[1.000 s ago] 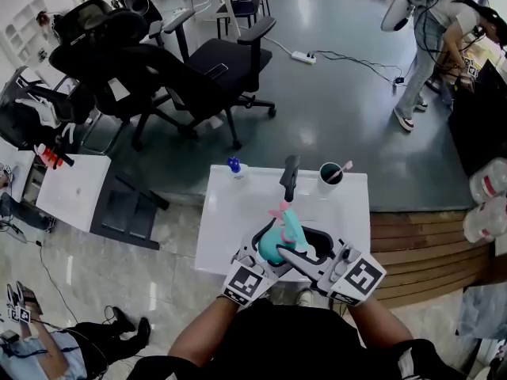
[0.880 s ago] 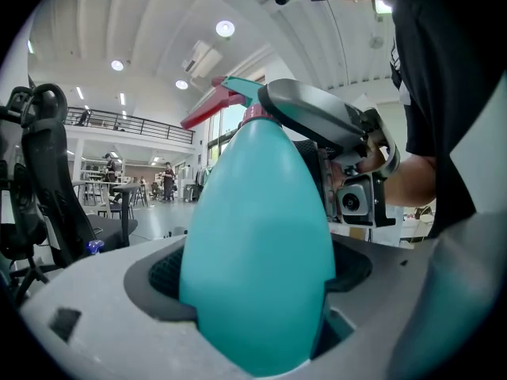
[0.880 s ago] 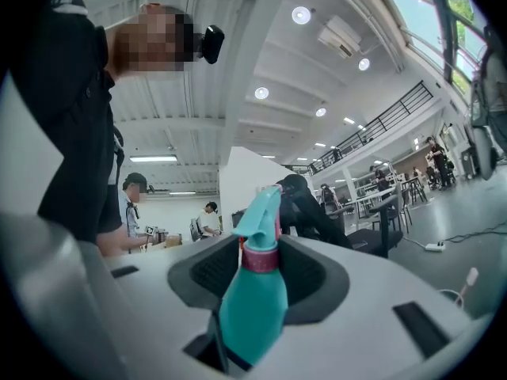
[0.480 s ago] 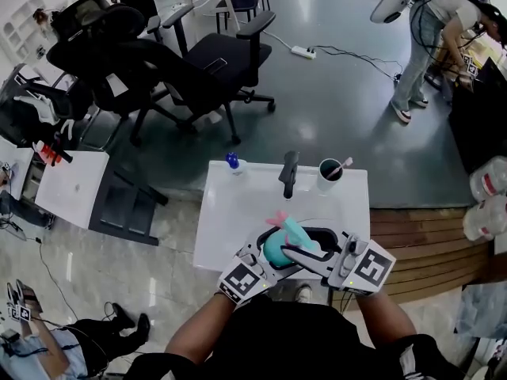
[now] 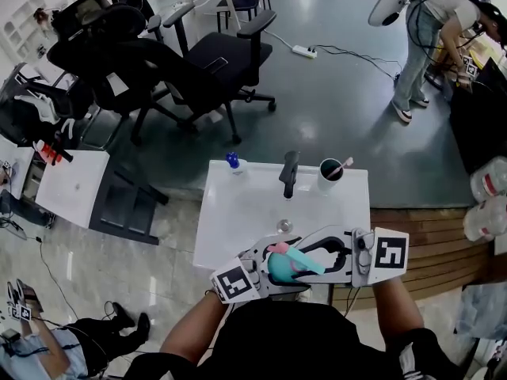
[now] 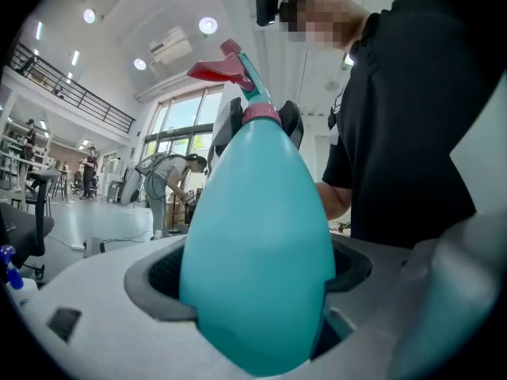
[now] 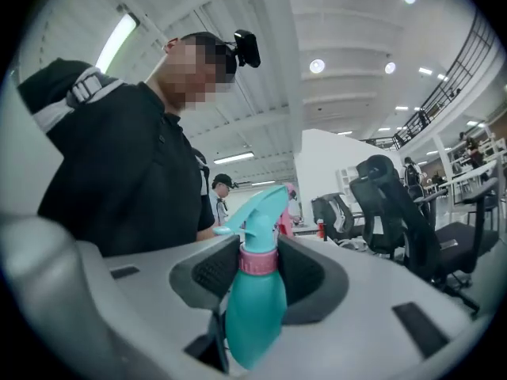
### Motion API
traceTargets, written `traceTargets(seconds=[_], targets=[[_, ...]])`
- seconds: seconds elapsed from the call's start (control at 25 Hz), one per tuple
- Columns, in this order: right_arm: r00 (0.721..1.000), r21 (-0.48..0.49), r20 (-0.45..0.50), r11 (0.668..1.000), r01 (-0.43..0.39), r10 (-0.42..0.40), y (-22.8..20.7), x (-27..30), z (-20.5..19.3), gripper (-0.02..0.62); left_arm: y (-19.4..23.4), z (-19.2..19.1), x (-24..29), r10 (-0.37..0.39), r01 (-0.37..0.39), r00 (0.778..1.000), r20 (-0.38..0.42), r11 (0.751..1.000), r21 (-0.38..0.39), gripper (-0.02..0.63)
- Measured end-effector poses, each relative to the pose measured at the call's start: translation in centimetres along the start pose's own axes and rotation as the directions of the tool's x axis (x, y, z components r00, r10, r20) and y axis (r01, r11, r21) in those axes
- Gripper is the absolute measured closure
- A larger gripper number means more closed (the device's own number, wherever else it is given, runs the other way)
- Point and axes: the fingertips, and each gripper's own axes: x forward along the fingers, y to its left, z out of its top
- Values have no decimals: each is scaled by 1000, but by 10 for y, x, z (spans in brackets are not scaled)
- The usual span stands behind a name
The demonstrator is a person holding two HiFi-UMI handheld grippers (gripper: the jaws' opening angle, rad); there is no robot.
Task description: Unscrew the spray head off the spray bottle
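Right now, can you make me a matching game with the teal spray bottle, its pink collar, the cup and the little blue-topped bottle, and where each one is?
Things:
1. teal spray bottle
2. pink collar
3. cup
4. blue-topped bottle

Places:
A. near the far right corner of the white table
B. body clamped in the left gripper
C. near the far left corner of the white table
D. between the right gripper's pads, which press on it

Pairs: 1-B, 2-D, 3-A, 4-C
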Motion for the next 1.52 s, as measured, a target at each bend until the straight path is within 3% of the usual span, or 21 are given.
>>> traceTargets(seconds=[0.12,0.24,0.36,0.44,0.56,0.64,0.72,0.96,1.08,1.16,1.24,1.52], targets=[[997,-46,17,996,72,-71,-9,0,1,440,12,6,-3,63,-62,998,19,998,-33,141],[963,-37,87,965,261,-257,-39,-10,2,401,43,-9,-11,221,-222,974,-39,975,-15,141],[881,19,158,893,449,-446,-70,-29,0,395,76,-27,-25,393,-393,915,-96,919,20,141],[839,75,168,855,513,-518,-78,-34,-5,396,94,-32,-36,488,-490,865,-114,872,15,141],[817,127,161,833,539,-553,-78,-29,-12,400,109,-33,-47,580,-584,805,-123,812,11,141],[812,138,152,825,548,-564,-77,-23,-16,402,112,-34,-49,608,-611,784,-128,791,17,141],[798,145,147,811,567,-584,-79,-18,-18,402,113,-36,-48,616,-619,776,-137,785,24,141],[708,164,123,718,677,-695,-93,-22,-26,423,106,-51,-37,592,-597,787,-176,802,29,141],[699,176,119,708,684,-705,-95,-24,-28,455,103,-53,-34,582,-589,792,-182,808,23,141],[709,168,116,718,676,-695,-94,-23,-27,456,102,-52,-35,576,-582,797,-180,813,22,141],[734,150,115,742,653,-669,-91,-21,-26,460,99,-50,-34,553,-558,816,-168,829,20,141],[872,14,112,878,478,-477,-59,-14,-17,463,67,-39,-25,355,-353,930,-99,935,32,141]])
